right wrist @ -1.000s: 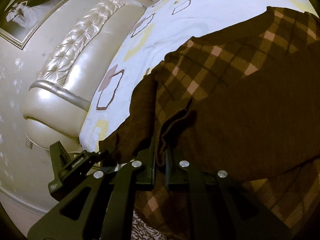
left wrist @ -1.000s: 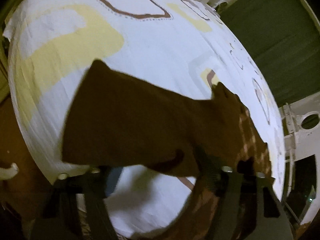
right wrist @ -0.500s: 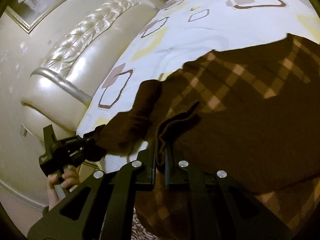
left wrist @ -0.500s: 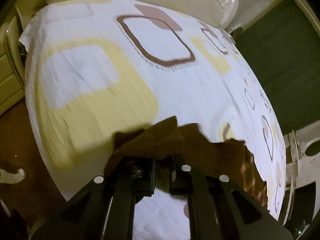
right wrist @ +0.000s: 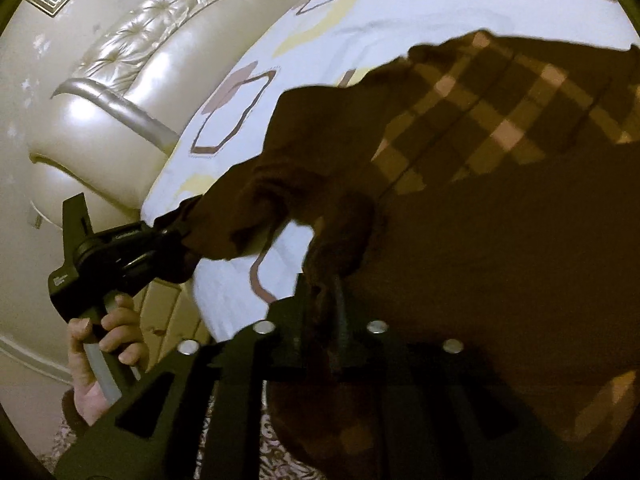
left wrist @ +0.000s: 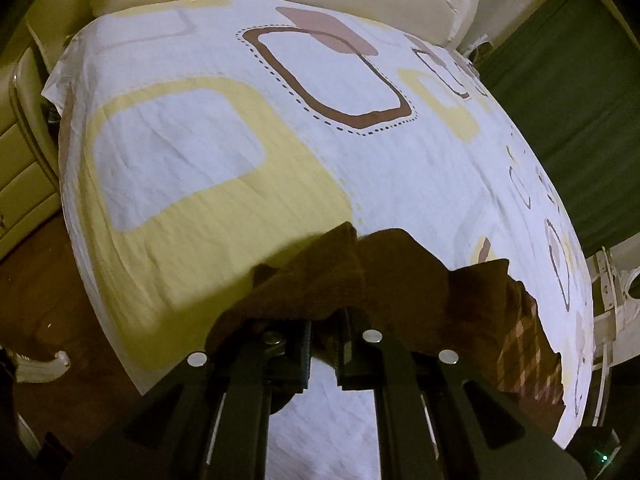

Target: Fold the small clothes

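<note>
— Across the white bedsheet printed with yellow and brown rounded squares [left wrist: 304, 152], where is your piece?

— The dark brown knitted garment with a tan check panel [right wrist: 500, 184] lies at the sheet's near edge, from six toward four o'clock in the left view. Your left gripper [left wrist: 323, 346] pinches one plain brown corner between nearly closed fingers; your right gripper [right wrist: 320, 316] is clamped on another edge.

— How will it handle?

— Soft, light and floppy, I judge; it sags between your holds. Grip hems or corners, where the knit bunches thick.

— Any writing?

— Small pale marks on the left gripper's body, probably lettering, are too blurred to read.
</note>
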`<state>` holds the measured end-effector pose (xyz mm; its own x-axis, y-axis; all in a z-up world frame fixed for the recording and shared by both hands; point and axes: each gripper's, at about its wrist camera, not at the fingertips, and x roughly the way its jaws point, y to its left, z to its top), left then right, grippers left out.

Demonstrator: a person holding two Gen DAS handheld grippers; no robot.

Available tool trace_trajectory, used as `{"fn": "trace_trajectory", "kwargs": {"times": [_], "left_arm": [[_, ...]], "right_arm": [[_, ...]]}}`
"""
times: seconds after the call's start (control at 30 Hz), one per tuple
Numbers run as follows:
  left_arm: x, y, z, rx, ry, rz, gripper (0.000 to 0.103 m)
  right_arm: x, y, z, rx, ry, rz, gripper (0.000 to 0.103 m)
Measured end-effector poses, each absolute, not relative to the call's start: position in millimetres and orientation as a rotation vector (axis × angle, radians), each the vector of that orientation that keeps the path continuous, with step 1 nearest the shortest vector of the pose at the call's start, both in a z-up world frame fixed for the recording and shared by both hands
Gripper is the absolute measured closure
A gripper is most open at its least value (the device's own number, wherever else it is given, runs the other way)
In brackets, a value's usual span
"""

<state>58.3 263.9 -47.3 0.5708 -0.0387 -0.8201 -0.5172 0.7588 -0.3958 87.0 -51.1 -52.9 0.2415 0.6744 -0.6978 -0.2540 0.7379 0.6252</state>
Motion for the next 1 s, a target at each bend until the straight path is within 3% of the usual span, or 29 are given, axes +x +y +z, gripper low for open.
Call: {"fn": "trace_trajectory", "kwargs": {"times": [0.1, 0.33, 0.57, 0.67, 0.8, 0.83, 0.9, 1.0], "left_arm": [[58, 263, -48, -0.662, 0.94, 0.304, 0.095], [57, 264, -49, -0.662, 0.949, 0.293, 0.095], [58, 265, -51, -0.662, 0.952, 0.29, 0.095], [58, 263, -52, -0.651, 0.954, 0.297, 0.095], [59, 258, -52, -0.63, 0.961, 0.309, 0.095], [59, 258, -52, -0.625, 0.962, 0.312, 0.095], [60, 258, -53, -0.622, 0.965, 0.316, 0.095], [61, 259, -54, -0.628, 0.971, 0.318, 0.095]], "right_arm": [[82, -44, -55, 0.421, 1.186, 0.719, 0.074], [71, -99, -31, 0.532, 1.106, 0.708, 0.073], [47, -289, -3, 0.613, 0.837, 0.227, 0.065], [33, -372, -23, 0.692, 0.835, -0.059, 0.065], [32, -400, -50, 0.786, 0.888, -0.044, 0.065], [34, -397, -55, 0.772, 0.911, -0.036, 0.065], [39, -394, -66, 0.734, 0.952, -0.036, 0.089], [36, -388, -73, 0.72, 0.96, -0.034, 0.09]]}}
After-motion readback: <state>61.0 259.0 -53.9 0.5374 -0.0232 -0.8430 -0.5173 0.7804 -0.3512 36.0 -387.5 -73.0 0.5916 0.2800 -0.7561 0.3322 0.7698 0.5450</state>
